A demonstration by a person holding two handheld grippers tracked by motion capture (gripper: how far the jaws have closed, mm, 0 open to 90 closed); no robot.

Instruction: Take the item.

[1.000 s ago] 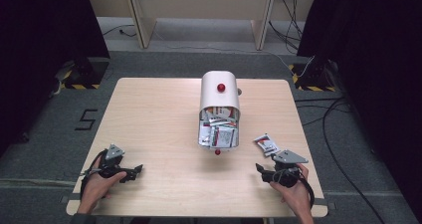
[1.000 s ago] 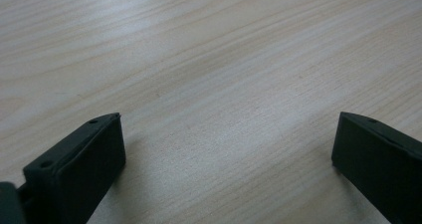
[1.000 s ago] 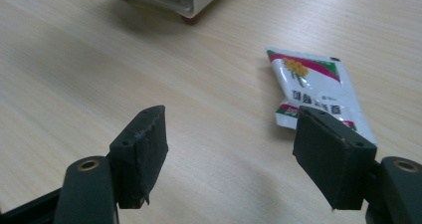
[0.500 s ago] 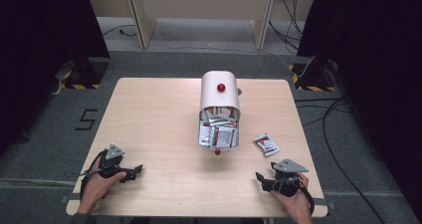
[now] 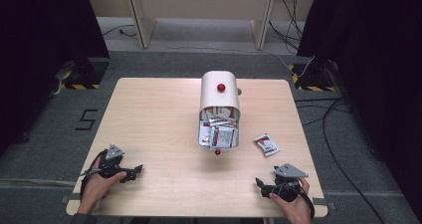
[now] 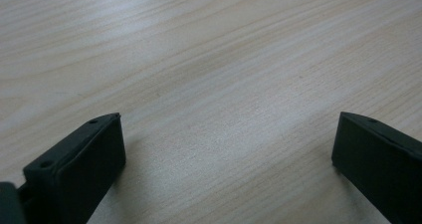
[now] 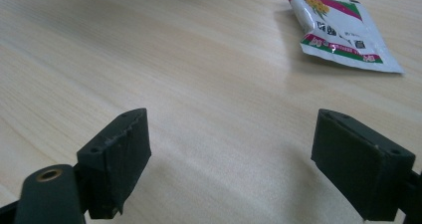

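Small white foil packet with red and green print [image 7: 340, 30] flat on pale wooden table [image 5: 159, 119], ahead of right gripper [image 7: 239, 169], jaws wide apart, left gripper [image 6: 224, 169] jaws apart, white cylindrical bin on its side [image 5: 219, 109] spilling packets

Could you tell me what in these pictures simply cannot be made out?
- High view: the print on the loose packet is too small to read.
- High view: the number of packets in the white box is uncertain; they overlap and its rounded top covers the back.
- Right gripper view: the packet's top edge is cut off by the picture's edge.
- Left gripper view: beyond the left gripper, bare table.
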